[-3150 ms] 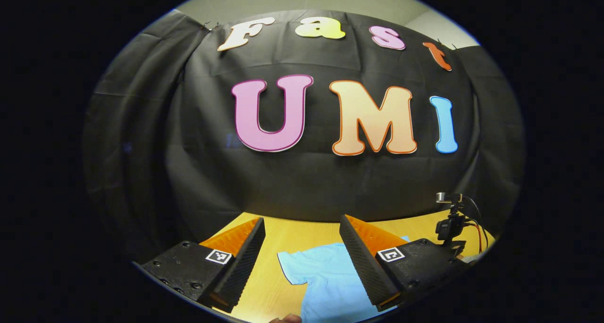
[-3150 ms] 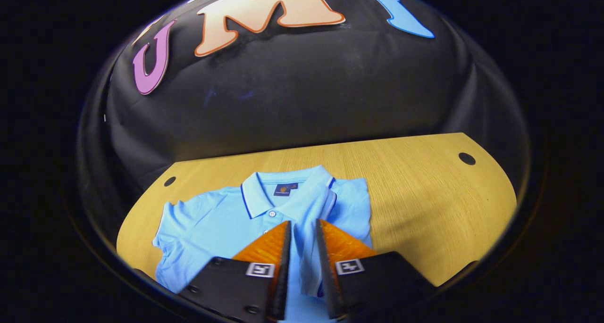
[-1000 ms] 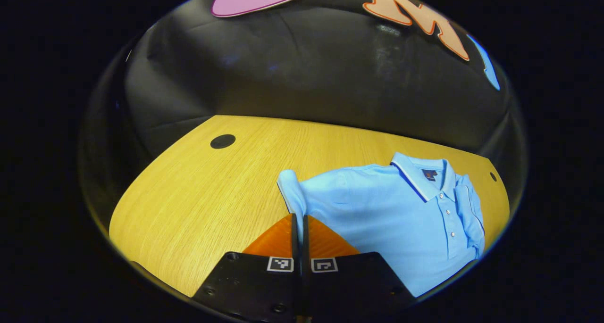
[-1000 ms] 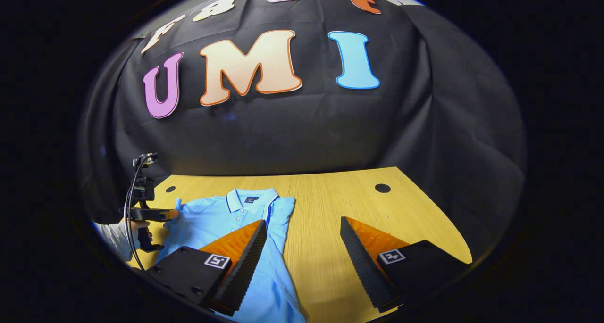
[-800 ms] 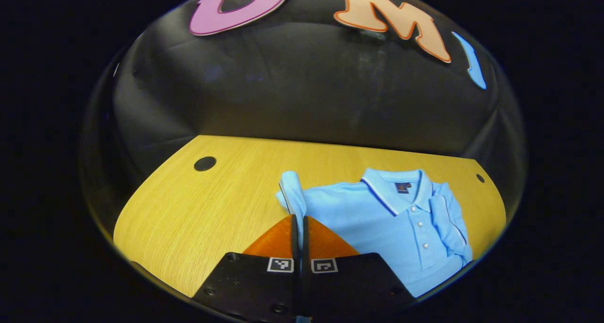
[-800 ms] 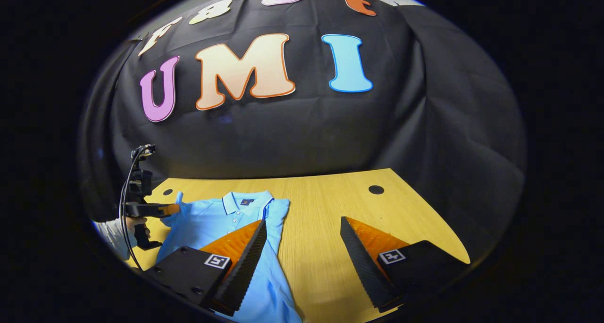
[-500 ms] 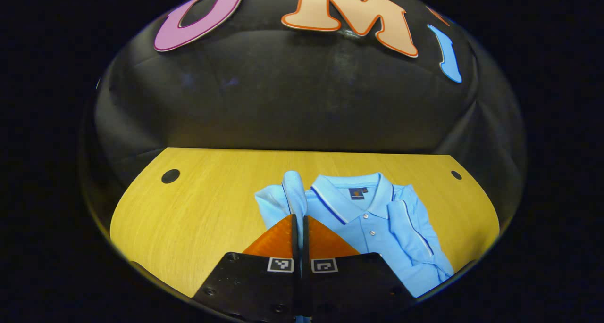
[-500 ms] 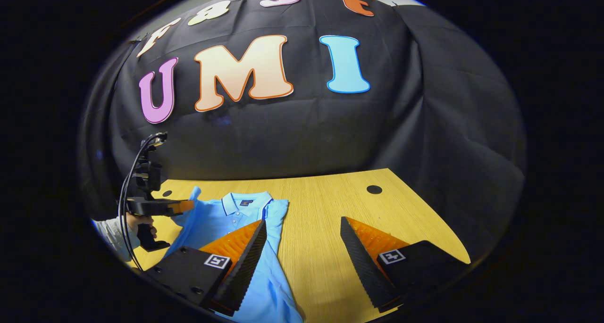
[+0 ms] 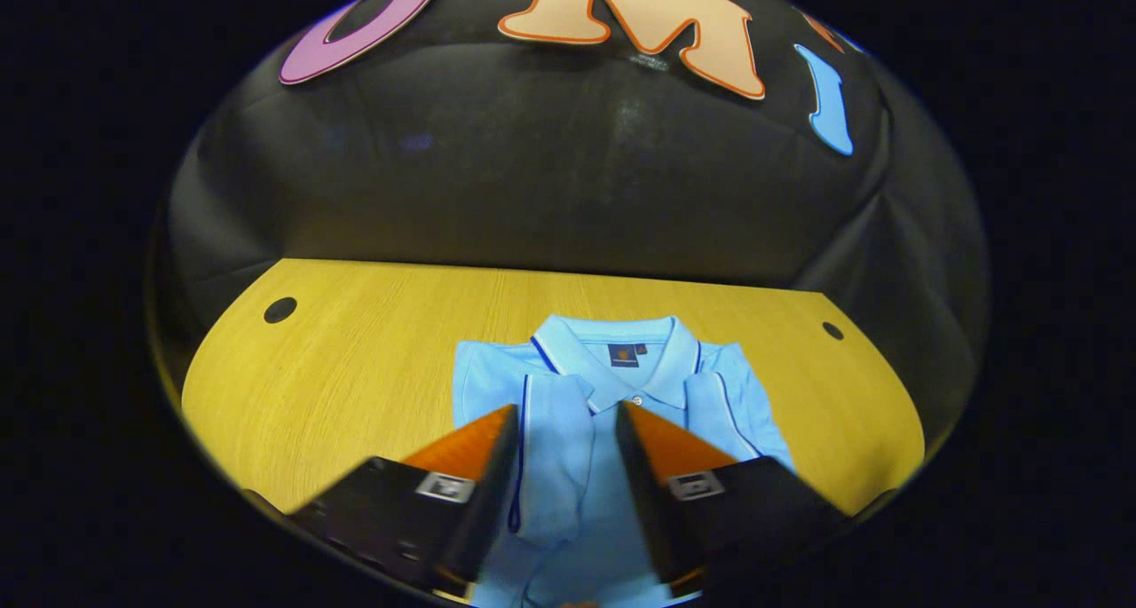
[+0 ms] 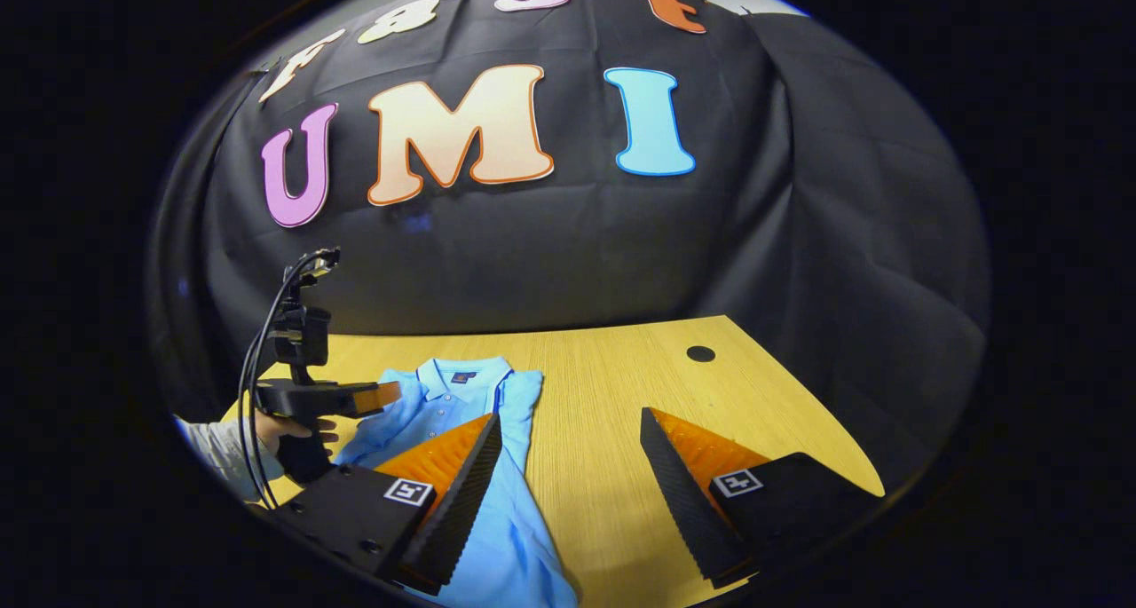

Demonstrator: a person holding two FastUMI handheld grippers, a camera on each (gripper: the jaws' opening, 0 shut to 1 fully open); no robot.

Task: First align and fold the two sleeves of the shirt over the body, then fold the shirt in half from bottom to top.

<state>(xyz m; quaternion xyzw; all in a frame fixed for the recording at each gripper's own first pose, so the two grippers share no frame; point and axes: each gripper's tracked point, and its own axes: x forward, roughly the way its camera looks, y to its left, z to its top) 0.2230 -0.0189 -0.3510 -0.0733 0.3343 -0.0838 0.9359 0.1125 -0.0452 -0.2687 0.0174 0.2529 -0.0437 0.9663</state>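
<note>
The shirt [image 9: 612, 395] lies flat on the wooden table [image 9: 355, 359], collar toward the far wall, and both sleeves are now folded in over the chest; the left sleeve [image 9: 555, 430] rests between the fingers of the left gripper [image 9: 564, 448], whose jaws stand apart with nothing held. The right gripper [image 10: 568, 466] hangs near the table's front edge with its jaws wide apart and empty, one finger over the shirt's right side, the other over bare wood.

What could spoil things, I'd guess: the freshly laid left sleeve sits loosely, so a finger catching its cuff while pulling away could drag it back open; and the bottom-to-top fold needs both hem corners taken together, or the body will skew and the sleeves slide out of line.

Compared with half a second ago, the left gripper was clamped on that sleeve, holding it upright above the shoulder; now it has let go and the sleeve lies flat on the body. In the right gripper view the left gripper [image 10: 377, 398], held in a hand [image 10: 288, 430], has moved inward over the shirt; the right gripper has barely shifted.
</note>
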